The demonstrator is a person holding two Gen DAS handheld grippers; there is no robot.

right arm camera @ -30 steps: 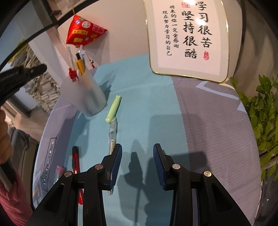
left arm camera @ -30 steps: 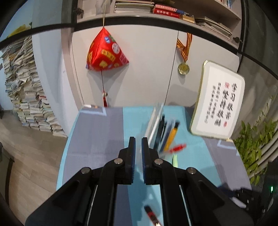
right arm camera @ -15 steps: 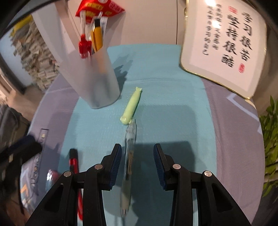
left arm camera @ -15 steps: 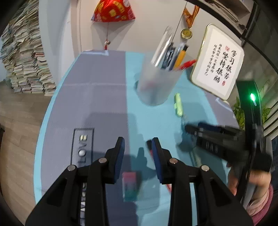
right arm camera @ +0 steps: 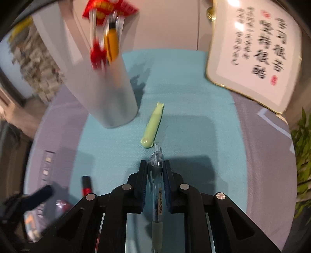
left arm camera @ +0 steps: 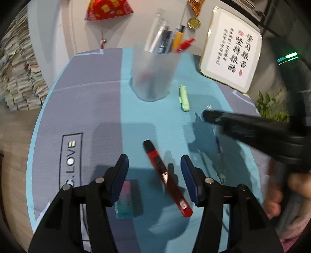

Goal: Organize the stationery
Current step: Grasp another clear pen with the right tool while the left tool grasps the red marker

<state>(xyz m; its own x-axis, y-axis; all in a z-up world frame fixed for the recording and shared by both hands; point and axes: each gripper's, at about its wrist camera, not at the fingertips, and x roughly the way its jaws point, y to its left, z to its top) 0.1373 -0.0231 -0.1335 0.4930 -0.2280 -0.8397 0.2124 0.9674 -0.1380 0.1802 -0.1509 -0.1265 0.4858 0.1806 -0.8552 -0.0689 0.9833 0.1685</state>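
My right gripper (right arm camera: 155,165) is shut on a clear pen (right arm camera: 156,186) that lies on the turquoise mat; the pen's cap end sticks out past the fingertips. A pale green pen-like piece (right arm camera: 152,126) lies just beyond it. A frosted cup (right arm camera: 105,87) holding several pens stands to the left. My left gripper (left arm camera: 154,161) is open above a red and black utility knife (left arm camera: 165,175), with a pink and blue eraser (left arm camera: 125,196) by its left finger. The cup (left arm camera: 153,75), green piece (left arm camera: 184,97) and right gripper (left arm camera: 223,118) show in the left wrist view.
A framed calligraphy board (left arm camera: 231,50) leans at the back right of the table. A red ornament (left arm camera: 108,9) and a medal (left arm camera: 194,23) hang on the wall behind. A green plant (right arm camera: 303,155) stands off the right edge. Stacked books (left arm camera: 17,77) sit left.
My right gripper came down and closed on the clear pen. My left gripper opened wide and moved over the red knife and the eraser.
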